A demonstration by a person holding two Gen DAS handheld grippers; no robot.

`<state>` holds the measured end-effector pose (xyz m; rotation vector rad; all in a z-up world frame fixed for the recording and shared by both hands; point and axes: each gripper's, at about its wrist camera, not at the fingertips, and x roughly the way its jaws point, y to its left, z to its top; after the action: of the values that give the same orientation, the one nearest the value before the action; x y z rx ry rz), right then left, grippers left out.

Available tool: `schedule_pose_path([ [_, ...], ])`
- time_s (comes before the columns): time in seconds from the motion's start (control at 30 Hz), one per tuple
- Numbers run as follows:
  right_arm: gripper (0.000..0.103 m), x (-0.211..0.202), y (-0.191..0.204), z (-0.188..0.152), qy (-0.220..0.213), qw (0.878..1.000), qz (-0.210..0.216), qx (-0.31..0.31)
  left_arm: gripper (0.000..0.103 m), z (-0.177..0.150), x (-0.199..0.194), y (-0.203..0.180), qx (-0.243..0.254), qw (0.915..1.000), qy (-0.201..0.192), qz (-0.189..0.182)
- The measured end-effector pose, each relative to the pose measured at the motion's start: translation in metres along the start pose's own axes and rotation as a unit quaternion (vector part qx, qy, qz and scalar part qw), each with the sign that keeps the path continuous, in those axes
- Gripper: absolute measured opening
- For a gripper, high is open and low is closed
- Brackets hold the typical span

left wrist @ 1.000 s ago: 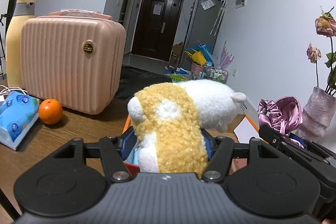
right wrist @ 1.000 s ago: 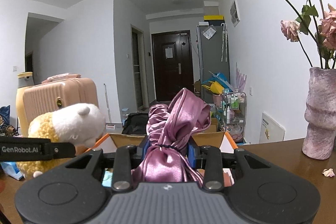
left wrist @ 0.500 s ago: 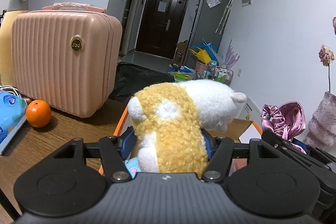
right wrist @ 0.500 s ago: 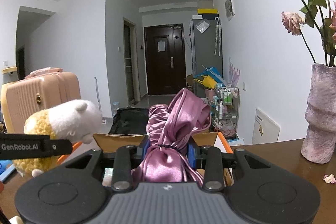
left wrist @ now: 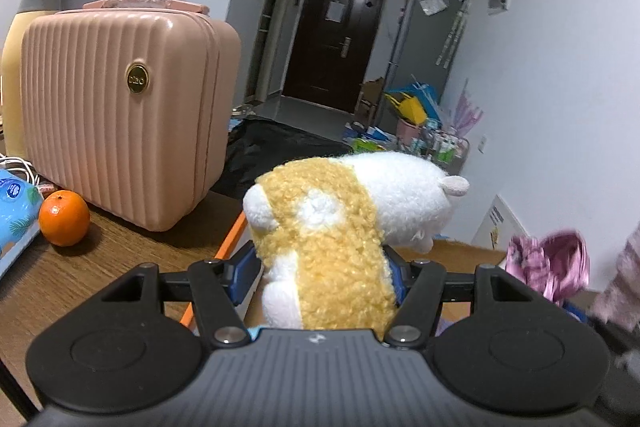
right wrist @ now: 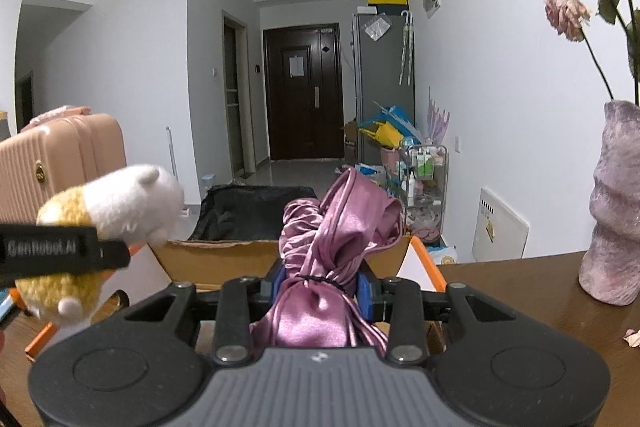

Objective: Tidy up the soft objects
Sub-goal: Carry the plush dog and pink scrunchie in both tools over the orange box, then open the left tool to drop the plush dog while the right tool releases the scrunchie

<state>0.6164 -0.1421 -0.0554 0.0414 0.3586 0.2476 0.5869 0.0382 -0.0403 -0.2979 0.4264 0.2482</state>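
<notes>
My left gripper is shut on a yellow and white plush toy, whose white head sticks out ahead of the blue pads. The same plush toy shows at the left of the right wrist view, above an open cardboard box with orange flaps. My right gripper is shut on a tied bundle of pink satin cloth, held over the box's near side. That pink cloth appears blurred at the right in the left wrist view.
A pink ribbed case stands on the wooden table at the left, with an orange and a blue tissue pack beside it. A purple vase with dried roses stands at the right.
Both grippers have moved forward and a little down with their loads. The pink case and the box edge look nearer, and the vase has slid toward the right edge.
</notes>
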Motion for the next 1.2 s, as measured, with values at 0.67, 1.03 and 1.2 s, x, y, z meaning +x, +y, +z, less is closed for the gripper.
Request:
schedule_pose_path([
  [0.67, 0.034, 0.022, -0.002, -0.009, 0.03, 0.999, -0.009, 0.002, 0.063, -0.002, 0.019, 0.001, 0.007, 0.9996, 0.01, 0.026],
  [1.03, 0.081, 0.021, -0.003, -0.008, 0.031, 0.999, -0.027, -0.002, 0.102, -0.002, 0.016, 0.013, -0.021, 0.9993, 0.014, 0.027],
  [1.2, 0.103, 0.015, -0.002, -0.008, 0.013, 0.999, -0.037, 0.003, 0.103, -0.002, 0.015, 0.014, -0.025, 0.999, 0.016, 0.034],
])
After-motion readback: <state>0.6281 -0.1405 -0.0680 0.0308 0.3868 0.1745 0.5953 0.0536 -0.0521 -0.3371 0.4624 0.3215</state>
